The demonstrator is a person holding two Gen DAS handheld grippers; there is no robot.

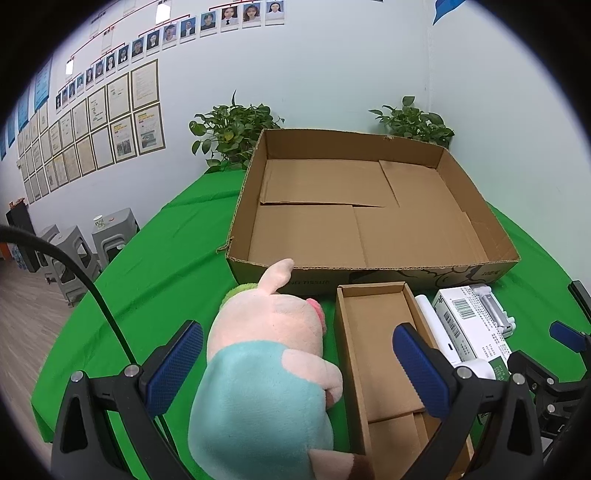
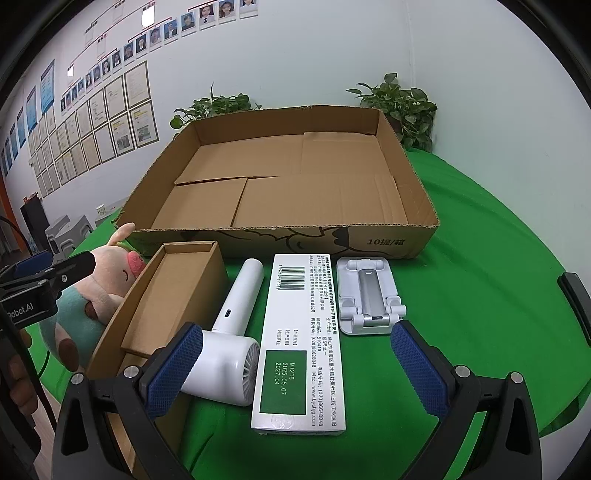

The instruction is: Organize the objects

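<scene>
Plush pig between spread left tool pads, beside small carton

An office: staff photos and framed certificates line the wall, with potted plants behind a green-clothed desk.

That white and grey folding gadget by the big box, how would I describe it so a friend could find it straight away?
Start at the large shallow cardboard box on the green tablecloth. In front of its near wall lies a row of items; the phone stand is the rightmost, beside the long white barcoded carton. It alone has a grey metal arm folded flat on a white hinged base.
</scene>
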